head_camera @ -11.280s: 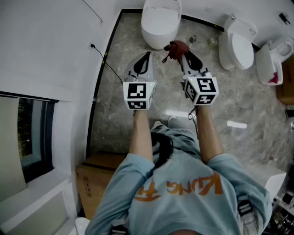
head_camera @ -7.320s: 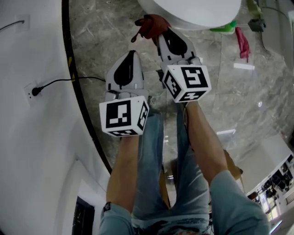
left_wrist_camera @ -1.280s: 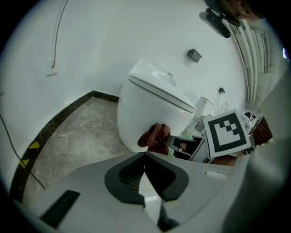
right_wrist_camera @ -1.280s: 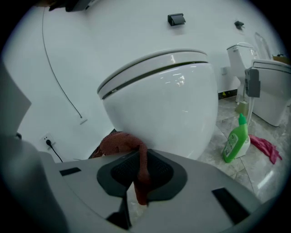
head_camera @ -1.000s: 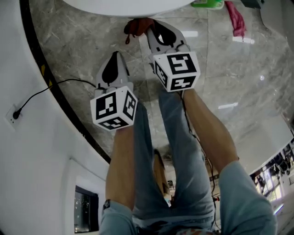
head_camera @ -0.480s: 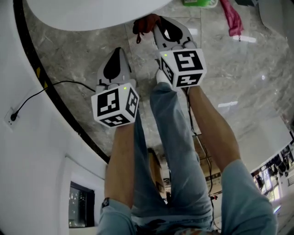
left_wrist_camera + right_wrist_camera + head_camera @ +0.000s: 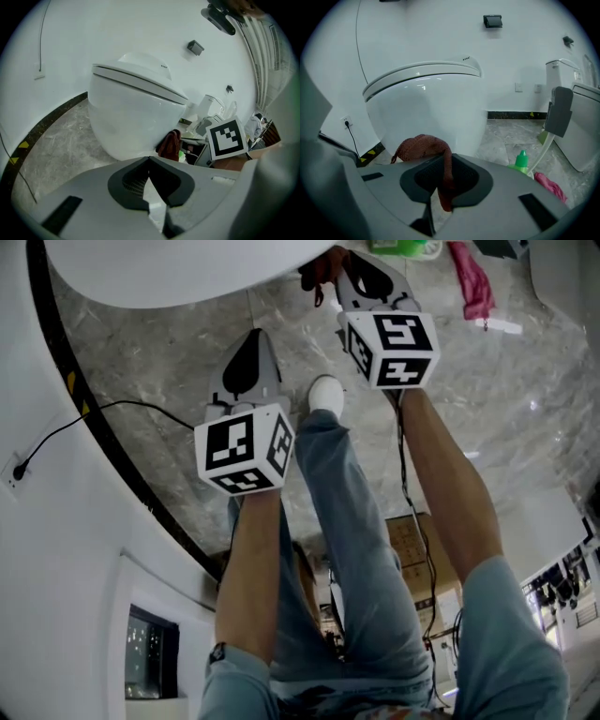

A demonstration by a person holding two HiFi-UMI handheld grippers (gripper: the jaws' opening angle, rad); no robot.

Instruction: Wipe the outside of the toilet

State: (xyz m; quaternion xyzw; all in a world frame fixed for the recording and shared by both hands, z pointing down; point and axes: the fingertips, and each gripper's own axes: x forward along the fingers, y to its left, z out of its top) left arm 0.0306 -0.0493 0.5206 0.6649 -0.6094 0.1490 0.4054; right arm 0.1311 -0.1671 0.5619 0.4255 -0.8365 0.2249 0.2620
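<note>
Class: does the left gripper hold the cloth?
No, the left gripper is shut with nothing between its jaws; the red-brown cloth sits in the right gripper.

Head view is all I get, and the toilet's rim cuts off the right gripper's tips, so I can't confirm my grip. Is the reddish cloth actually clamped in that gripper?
Observer: Yes. The right gripper view shows the right gripper shut on the reddish-brown cloth, with a strip hanging down between the jaws.
Operator: And the left one?
Observer: The left gripper is shut, with nothing between its jaws.
Operator: Is the seat up?
Observer: No. The toilet lid is down on the toilet, and the bunched cloth sits low against the bowl's front. I can't tell whether it touches.
</note>
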